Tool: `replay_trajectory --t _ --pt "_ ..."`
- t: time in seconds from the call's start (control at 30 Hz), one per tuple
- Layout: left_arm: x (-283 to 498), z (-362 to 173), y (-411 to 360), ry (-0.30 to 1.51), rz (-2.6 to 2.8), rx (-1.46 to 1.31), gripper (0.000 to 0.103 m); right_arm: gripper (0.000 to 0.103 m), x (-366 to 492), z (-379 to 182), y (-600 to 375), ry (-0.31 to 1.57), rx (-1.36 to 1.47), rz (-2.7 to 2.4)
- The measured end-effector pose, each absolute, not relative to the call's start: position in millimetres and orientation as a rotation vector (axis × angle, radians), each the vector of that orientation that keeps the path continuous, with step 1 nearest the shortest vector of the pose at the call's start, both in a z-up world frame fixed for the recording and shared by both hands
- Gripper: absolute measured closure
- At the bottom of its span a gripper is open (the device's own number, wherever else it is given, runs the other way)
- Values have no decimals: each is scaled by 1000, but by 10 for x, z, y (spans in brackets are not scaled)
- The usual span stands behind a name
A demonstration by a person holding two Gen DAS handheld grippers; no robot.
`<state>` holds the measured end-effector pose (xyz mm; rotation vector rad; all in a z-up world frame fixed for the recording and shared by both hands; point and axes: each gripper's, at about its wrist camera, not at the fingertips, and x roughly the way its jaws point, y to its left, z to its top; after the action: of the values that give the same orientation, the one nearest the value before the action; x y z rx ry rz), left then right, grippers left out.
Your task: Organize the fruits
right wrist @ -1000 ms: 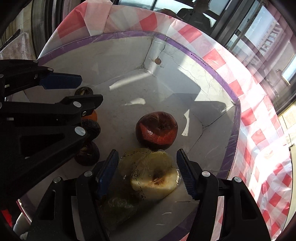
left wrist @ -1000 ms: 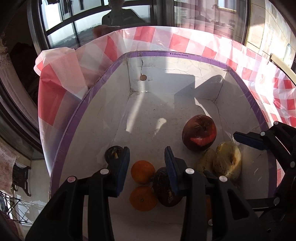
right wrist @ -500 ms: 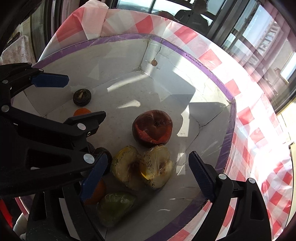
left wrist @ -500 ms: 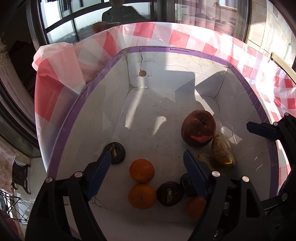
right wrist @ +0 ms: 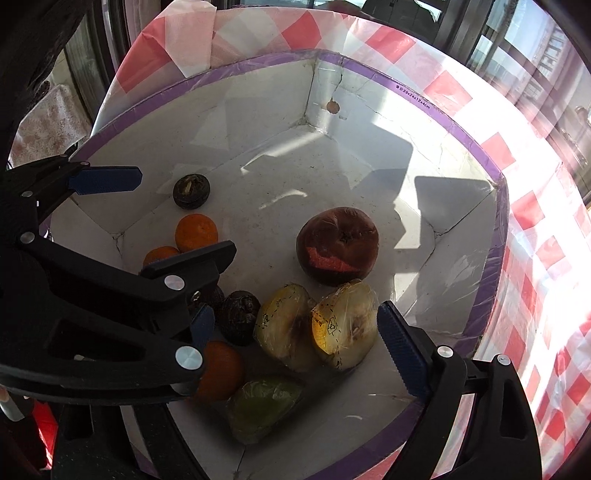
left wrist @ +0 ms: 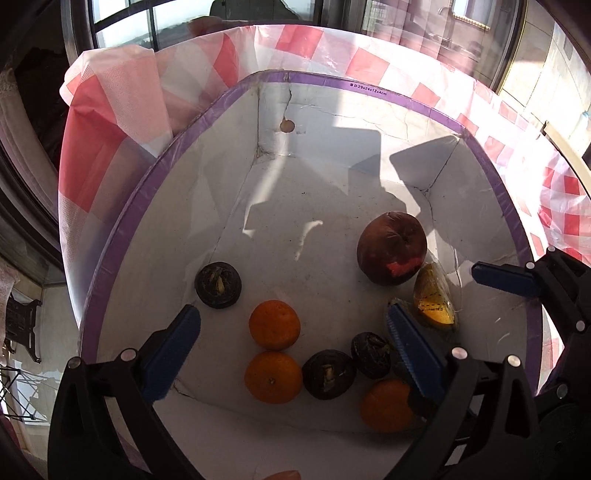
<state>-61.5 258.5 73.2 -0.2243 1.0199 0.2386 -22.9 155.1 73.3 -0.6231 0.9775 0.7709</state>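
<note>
A white box with a purple rim [left wrist: 122, 236] [right wrist: 495, 229] holds the fruit. In it lie a dark red apple [left wrist: 391, 253] [right wrist: 338, 245], three oranges [left wrist: 274, 324] [right wrist: 196, 232], three dark mangosteens [left wrist: 218, 285] [right wrist: 191, 191], two wrapped yellow fruit halves [right wrist: 343, 328] [left wrist: 432, 302] and a wrapped green piece [right wrist: 262, 406]. My left gripper [left wrist: 291, 350] is open and empty above the oranges and mangosteens. My right gripper [right wrist: 295, 341] is open and empty around the wrapped halves, above them.
The box stands on a red and white checked cloth [left wrist: 122, 103] [right wrist: 546, 258]. Windows and a dark frame lie behind [left wrist: 110, 22]. The right gripper shows at the right edge of the left wrist view [left wrist: 535, 284]. The left gripper crosses the left of the right wrist view [right wrist: 110, 280].
Both grippers have opened wide and pulled back up from the box. The mangosteen lies released by the oranges, and the wrapped halves lie released by the apple.
</note>
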Motion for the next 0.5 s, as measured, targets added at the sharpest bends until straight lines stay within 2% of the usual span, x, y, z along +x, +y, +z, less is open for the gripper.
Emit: replay_trajectory --t 0.5 --pt "-634 677 2607 1046 230 -259 2 17 -217 743 1547 966 -615 758"
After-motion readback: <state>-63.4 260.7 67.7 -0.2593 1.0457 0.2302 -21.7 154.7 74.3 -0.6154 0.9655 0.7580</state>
